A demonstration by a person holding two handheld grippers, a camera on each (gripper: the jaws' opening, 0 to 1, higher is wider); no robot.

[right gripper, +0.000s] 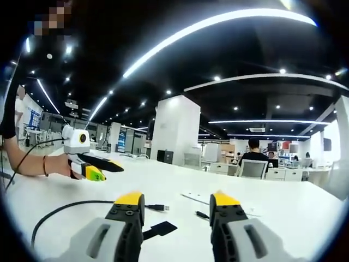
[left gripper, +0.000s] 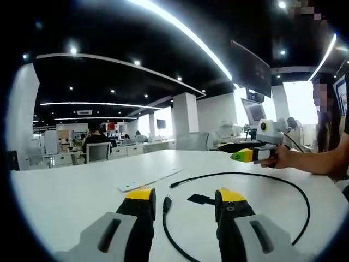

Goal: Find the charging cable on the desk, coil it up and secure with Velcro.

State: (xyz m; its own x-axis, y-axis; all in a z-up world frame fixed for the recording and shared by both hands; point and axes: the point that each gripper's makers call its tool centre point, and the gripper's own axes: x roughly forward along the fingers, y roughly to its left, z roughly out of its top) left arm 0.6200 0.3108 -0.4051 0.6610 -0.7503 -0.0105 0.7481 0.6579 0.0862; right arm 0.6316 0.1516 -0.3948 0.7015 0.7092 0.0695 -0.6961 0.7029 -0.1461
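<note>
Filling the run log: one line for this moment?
left gripper open | right gripper open | black charging cable uncoiled on white desk | black Velcro strap loose

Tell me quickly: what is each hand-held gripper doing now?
Left hand-held gripper: open, holding nothing, above the cable.
Right hand-held gripper: open, holding nothing.

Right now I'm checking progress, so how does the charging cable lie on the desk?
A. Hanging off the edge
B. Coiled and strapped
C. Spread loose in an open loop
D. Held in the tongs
C: the black cable sprawls in a wide loop on the white desk, untouched by either tongs.
</note>
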